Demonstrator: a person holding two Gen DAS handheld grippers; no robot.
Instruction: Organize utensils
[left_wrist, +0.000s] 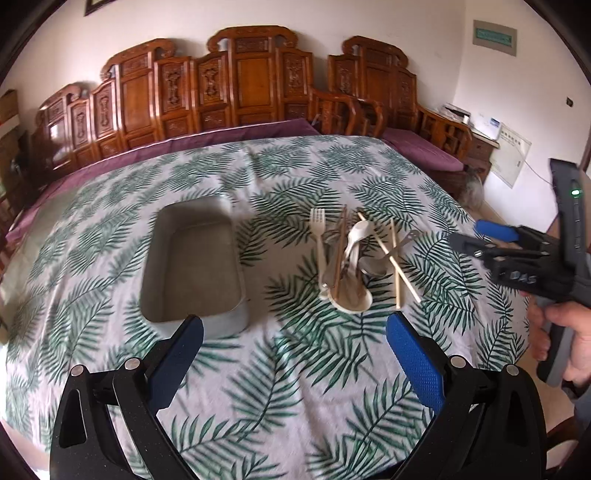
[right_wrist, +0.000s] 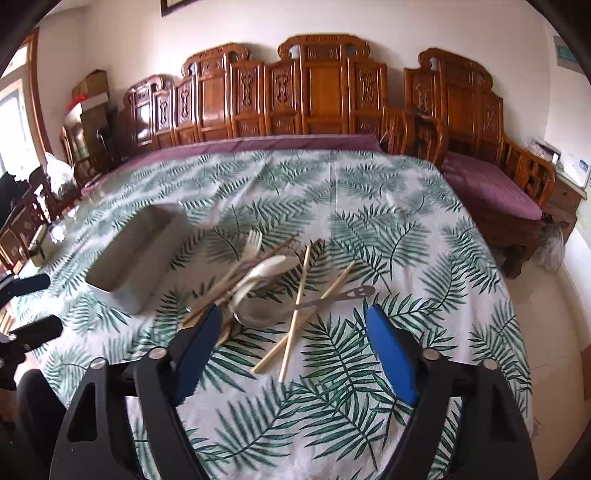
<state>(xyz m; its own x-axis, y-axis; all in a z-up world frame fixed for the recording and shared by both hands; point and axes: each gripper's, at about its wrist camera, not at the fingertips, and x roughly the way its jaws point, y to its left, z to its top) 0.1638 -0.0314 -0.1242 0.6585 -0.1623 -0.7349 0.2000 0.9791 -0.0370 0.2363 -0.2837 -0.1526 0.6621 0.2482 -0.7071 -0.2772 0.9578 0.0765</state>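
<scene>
A heap of utensils lies on the leaf-print tablecloth (left_wrist: 280, 369): a white plastic fork (left_wrist: 318, 236), white spoons (left_wrist: 356, 236), a metal spoon (left_wrist: 373, 267), a slotted metal handle (right_wrist: 347, 294) and pale wooden chopsticks (right_wrist: 299, 317). To its left stands an empty grey rectangular tray (left_wrist: 192, 258), seen also in the right wrist view as the tray (right_wrist: 136, 258). My left gripper (left_wrist: 293, 332) hovers open above the cloth, in front of tray and heap. My right gripper (right_wrist: 295, 325) is open over the near end of the heap, the chopsticks lying between its blue pads, untouched.
A carved wooden bench (left_wrist: 236, 85) with purple cushions (left_wrist: 424, 151) runs along the far side of the table. A hand (left_wrist: 561, 332) carries the right gripper at the table's right edge. Chairs and boxes (right_wrist: 88, 92) crowd the left side of the room.
</scene>
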